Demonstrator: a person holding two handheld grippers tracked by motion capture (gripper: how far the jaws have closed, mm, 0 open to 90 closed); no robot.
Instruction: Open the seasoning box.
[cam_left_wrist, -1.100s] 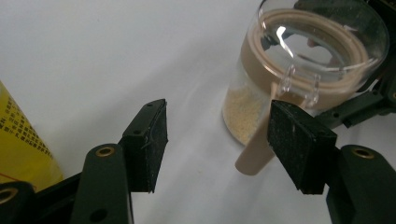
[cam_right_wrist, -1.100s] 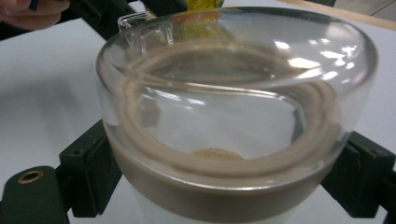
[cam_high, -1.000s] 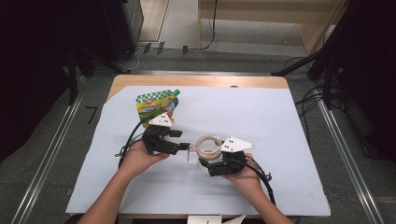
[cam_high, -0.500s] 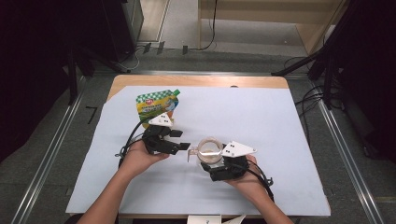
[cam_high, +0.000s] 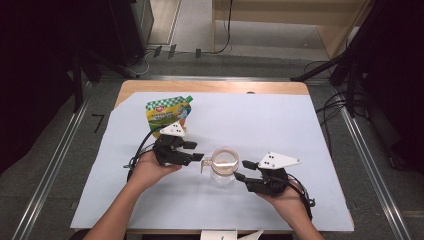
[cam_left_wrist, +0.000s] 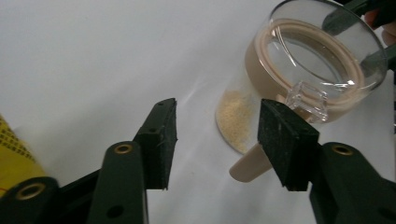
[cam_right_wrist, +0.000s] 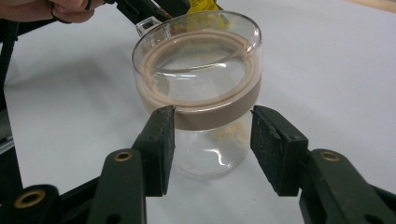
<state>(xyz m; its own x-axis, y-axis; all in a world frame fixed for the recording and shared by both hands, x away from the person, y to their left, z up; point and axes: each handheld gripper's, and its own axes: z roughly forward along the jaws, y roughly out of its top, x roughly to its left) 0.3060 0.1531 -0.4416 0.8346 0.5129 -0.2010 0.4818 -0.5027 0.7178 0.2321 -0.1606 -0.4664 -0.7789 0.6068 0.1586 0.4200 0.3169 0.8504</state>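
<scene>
A clear glass jar (cam_high: 223, 162) with a tan ring at its mouth stands upright in the middle of the white sheet, with a little yellowish powder (cam_left_wrist: 232, 116) at its bottom. My left gripper (cam_high: 195, 151) is open just left of the jar; in the left gripper view its jaws (cam_left_wrist: 217, 135) frame the jar's clear handle tab (cam_left_wrist: 306, 99) and tan flap (cam_left_wrist: 247, 168). My right gripper (cam_high: 242, 170) is open at the jar's right side. In the right gripper view its jaws (cam_right_wrist: 214, 122) flank the jar (cam_right_wrist: 201, 93) at the tan band without clamping it.
A green and yellow spouted pouch (cam_high: 166, 113) lies behind the left hand, toward the table's far left. The white sheet (cam_high: 310, 125) covers most of the wooden table (cam_high: 210, 86). Cables trail from both grippers toward the person.
The right gripper has drawn back to the right and slightly toward the person, away from the jar. The left gripper and the jar have barely moved.
</scene>
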